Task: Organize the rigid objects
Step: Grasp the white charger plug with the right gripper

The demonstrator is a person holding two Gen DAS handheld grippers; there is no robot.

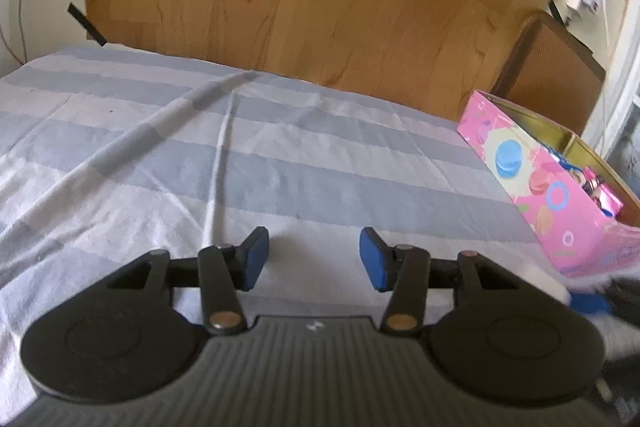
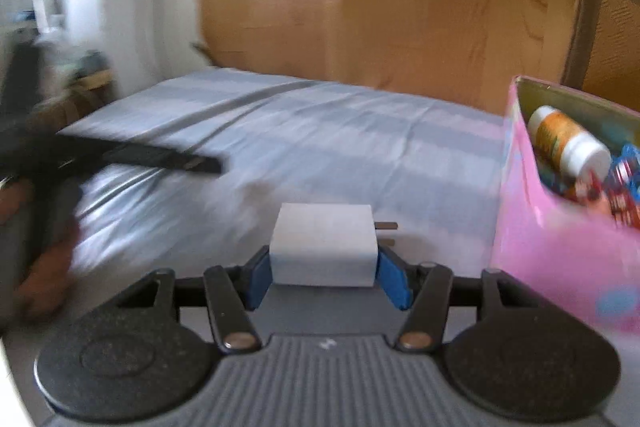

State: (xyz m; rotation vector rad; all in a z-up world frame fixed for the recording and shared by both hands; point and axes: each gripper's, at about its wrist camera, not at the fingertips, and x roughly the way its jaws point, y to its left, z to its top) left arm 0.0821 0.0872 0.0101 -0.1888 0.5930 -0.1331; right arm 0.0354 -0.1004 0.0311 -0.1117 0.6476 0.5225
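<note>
Right gripper is clamped on the white charger by its flat sides. Looks light, stiff, a bit slick. Left gripper jaws apart, empty, lower centre.

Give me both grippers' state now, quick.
Left gripper: open, nothing between its fingers.
Right gripper: closed on the white plug adapter.

My left gripper and right gripper look alike: matte black linkage arms with brass-coloured pivot pins, two round black discs at the near corners, and a grey ribbed housing between them bearing a small white mark. The finger pads are blue, set on black brackets at the far end.
</note>
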